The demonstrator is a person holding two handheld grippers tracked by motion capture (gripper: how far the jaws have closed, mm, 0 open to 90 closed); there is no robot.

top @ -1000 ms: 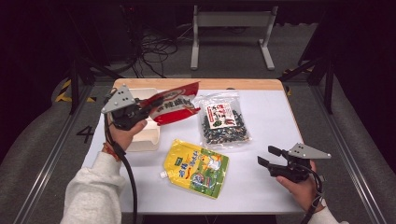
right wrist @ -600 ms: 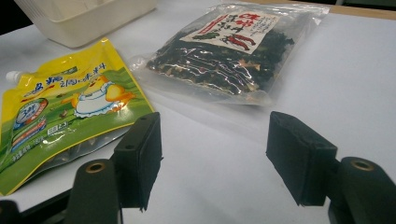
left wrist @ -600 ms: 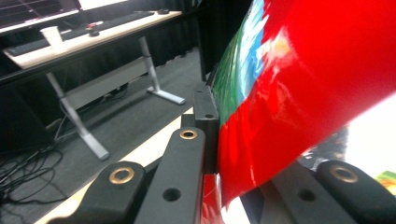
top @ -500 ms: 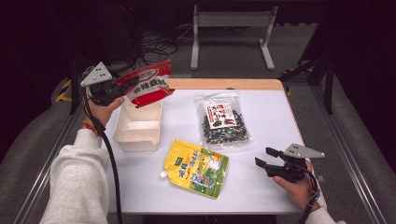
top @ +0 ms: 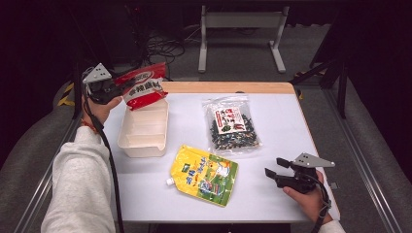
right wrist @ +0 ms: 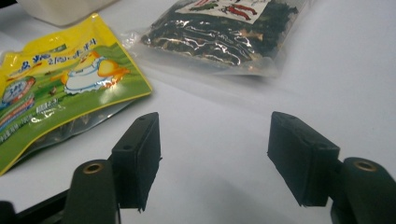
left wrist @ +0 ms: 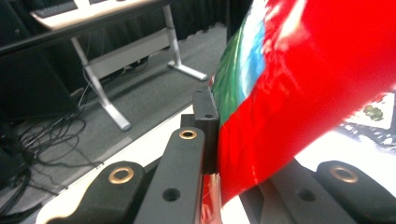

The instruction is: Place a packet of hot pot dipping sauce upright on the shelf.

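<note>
At the lower right of the high view, your right gripper [top: 273,174] sits low over the white table [top: 272,111] with its jaws apart and nothing between them; the risk there is small, but a careless sweep toward the yellow pouch [top: 204,174] at lower centre would shove it toward the near edge. Just above, the clear bag of dark snacks [top: 231,124] lies flat mid-table, well apart from both hands. At the upper left, your left gripper [top: 116,91] is clamped on one edge of the red packet [top: 143,89], which hangs tilted over the far end of the white tub [top: 144,128]. With the grip on a slick foil margin, I'd judge the packet could slide out or swing. Release too early and it may catch the tub's rim and tip off the table's left edge.
</note>
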